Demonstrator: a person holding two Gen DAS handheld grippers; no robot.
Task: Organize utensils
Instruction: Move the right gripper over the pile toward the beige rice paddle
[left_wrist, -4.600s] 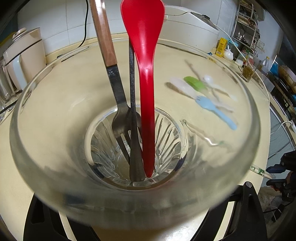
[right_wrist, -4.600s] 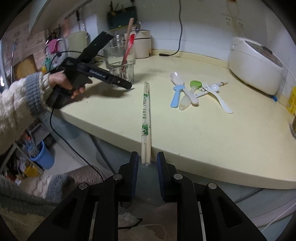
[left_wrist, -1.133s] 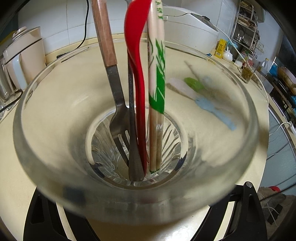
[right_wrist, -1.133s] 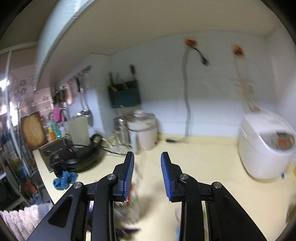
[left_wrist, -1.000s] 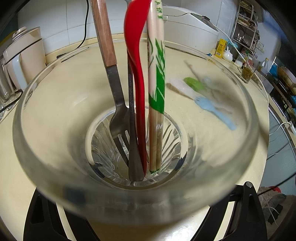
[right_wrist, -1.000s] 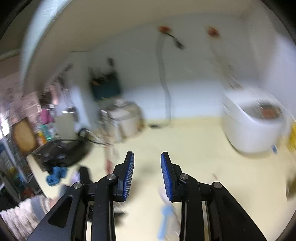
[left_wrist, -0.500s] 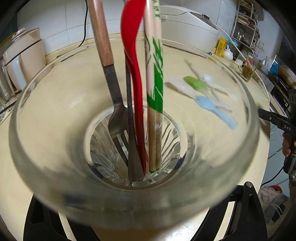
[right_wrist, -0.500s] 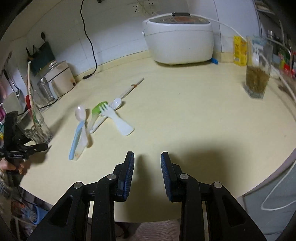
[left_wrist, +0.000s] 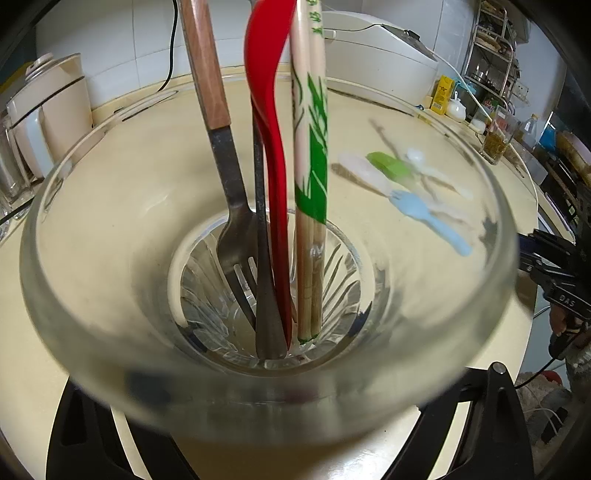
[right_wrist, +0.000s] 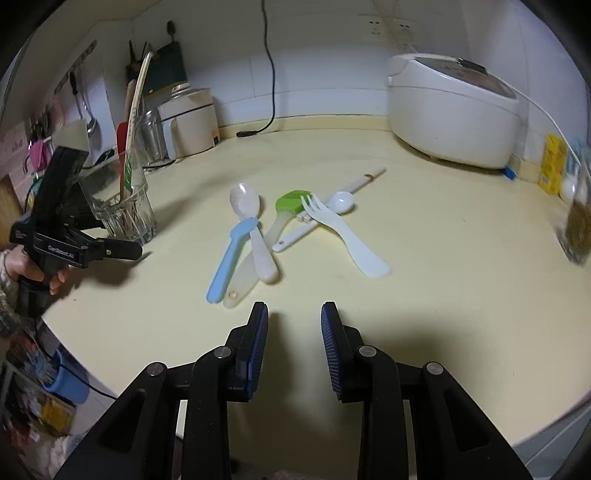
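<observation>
your left tongs (right_wrist: 122, 236) clamp the glass (right_wrist: 122, 206) to steady it; your right tongs (right_wrist: 294, 325), released and empty, face the blue spoon (right_wrist: 231, 254) on the table (right_wrist: 443, 288).

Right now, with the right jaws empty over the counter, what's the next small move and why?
Probably ease the right gripper forward and down onto the blue spoon, the nearest loose utensil. Its jaws stand open with nothing between them; the chopsticks already stand in the glass at the left gripper, and plastic utensils still lie on the counter.
</observation>
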